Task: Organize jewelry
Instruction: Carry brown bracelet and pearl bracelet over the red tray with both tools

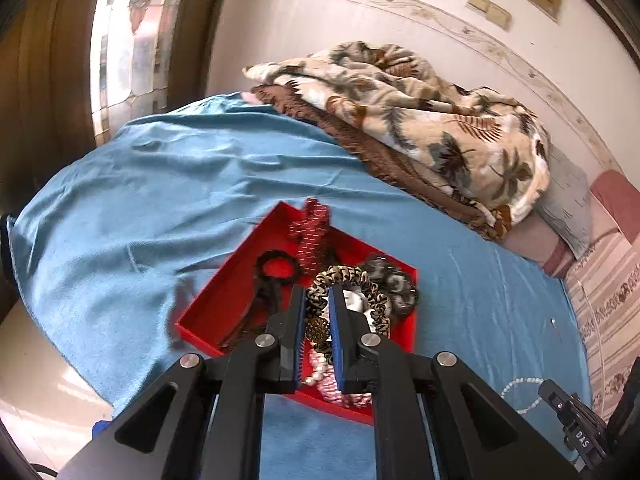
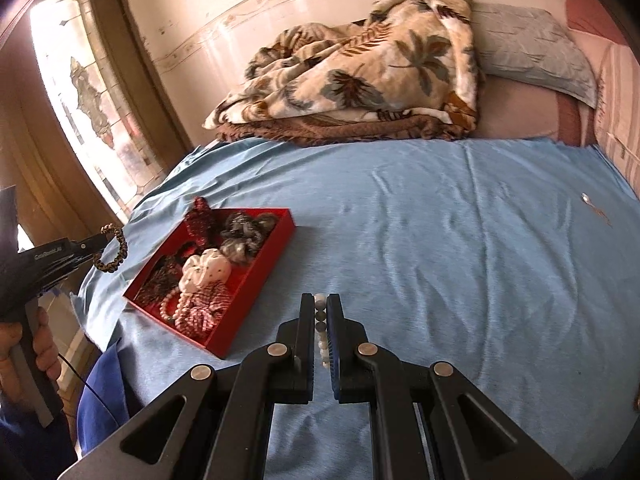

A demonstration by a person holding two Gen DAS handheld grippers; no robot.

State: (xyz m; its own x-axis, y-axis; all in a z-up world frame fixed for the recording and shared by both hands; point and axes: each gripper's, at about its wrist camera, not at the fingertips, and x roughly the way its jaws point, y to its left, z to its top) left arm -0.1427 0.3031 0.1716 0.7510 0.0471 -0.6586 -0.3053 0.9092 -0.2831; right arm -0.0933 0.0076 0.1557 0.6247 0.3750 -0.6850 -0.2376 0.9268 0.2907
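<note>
A red tray [image 1: 224,300] [image 2: 276,240] lies on the blue bedspread and holds hair ties, scrunchies and pearl strings. My left gripper [image 1: 318,300] is shut on a leopard-print scrunchie [image 1: 348,276] and holds it above the tray; in the right wrist view it [image 2: 102,236] hangs at the far left with the scrunchie [image 2: 114,252] dangling from it. My right gripper [image 2: 320,304] is shut on a pearl bead bracelet [image 2: 321,340], right of the tray. The bracelet also shows in the left wrist view [image 1: 520,392], low on the right.
A folded palm-print blanket [image 2: 360,68] and a grey pillow [image 2: 532,52] lie at the far side of the bed. A small silver piece [image 2: 596,206] lies on the blue sheet at the right. A bright window [image 2: 88,96] is at the left.
</note>
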